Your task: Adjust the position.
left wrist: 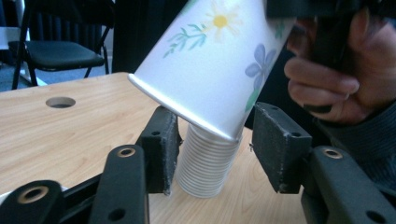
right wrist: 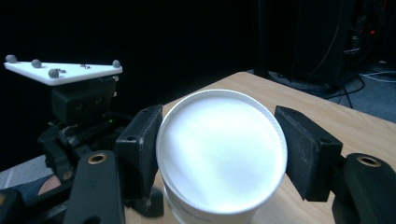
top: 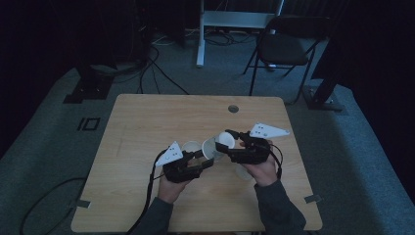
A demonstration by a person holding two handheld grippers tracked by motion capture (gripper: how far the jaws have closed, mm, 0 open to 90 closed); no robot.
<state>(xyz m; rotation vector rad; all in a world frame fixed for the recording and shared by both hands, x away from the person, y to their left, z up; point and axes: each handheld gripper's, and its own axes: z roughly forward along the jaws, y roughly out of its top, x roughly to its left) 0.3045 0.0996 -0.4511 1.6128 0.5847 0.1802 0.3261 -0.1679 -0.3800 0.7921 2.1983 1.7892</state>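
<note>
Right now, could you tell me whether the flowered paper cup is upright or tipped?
Tipped: the flowered cup slants, its rim pointing down-left above the ribbed cup stack.

This looks like a lab or recording studio rather than a home. A plain wooden table (top: 147,122) with a round cable hole (top: 233,108) stands alone in the middle of a grey carpeted floor (top: 44,147). Black curtains (top: 49,34) close off the back and sides, leaving the room dim. Heavy black stand bases (top: 88,90) sit at the corners beyond the table, and loose cables (top: 156,68) run across the carpet. A black folding chair (top: 284,46) stands behind, next to the white leg of a desk frame (top: 200,34). Tape marks (top: 89,124) are stuck to the floor.
</note>
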